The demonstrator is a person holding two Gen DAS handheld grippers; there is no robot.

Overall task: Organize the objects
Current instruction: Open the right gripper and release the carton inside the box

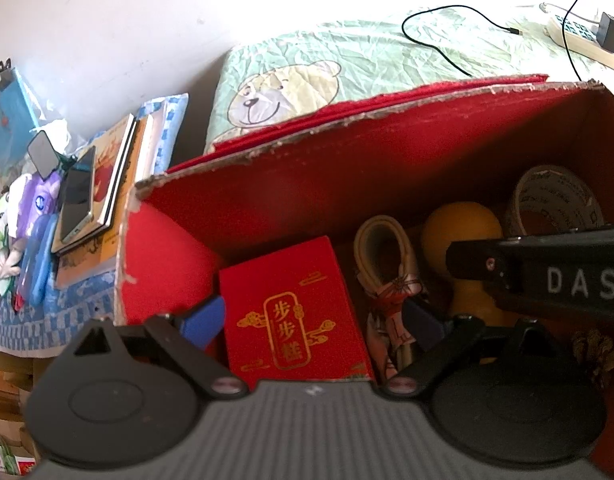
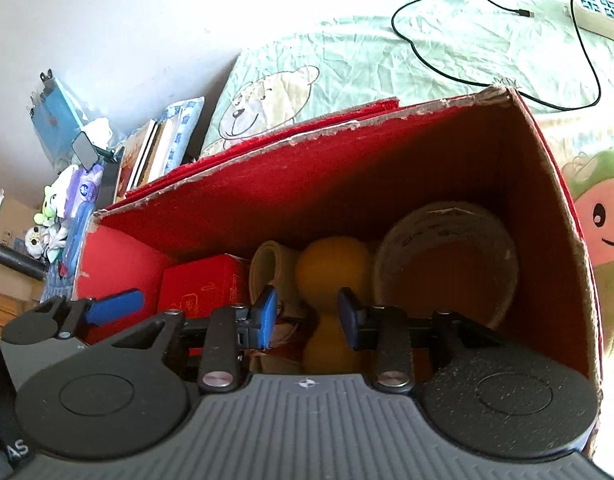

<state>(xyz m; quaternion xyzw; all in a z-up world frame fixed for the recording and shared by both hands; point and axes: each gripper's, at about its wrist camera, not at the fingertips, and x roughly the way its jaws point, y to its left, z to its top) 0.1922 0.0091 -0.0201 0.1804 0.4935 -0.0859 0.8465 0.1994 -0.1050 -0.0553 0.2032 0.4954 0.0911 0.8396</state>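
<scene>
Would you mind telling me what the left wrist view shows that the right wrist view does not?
Only the left wrist view shows the gold lettering on the small red box face-on, and the phone lying on the stacked books. Only the right wrist view shows the plush toy outside the red carton. Both show the yellow gourd, the tape roll, the rolled strap, the bear-print cloth and the black cable.

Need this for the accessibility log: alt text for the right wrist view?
The right tool, open, straddles a yellow gourd-shaped object inside a torn-edged red box. A tape roll sits to its right, a small red box to its left. Behind lies a bear-print sheet.
</scene>
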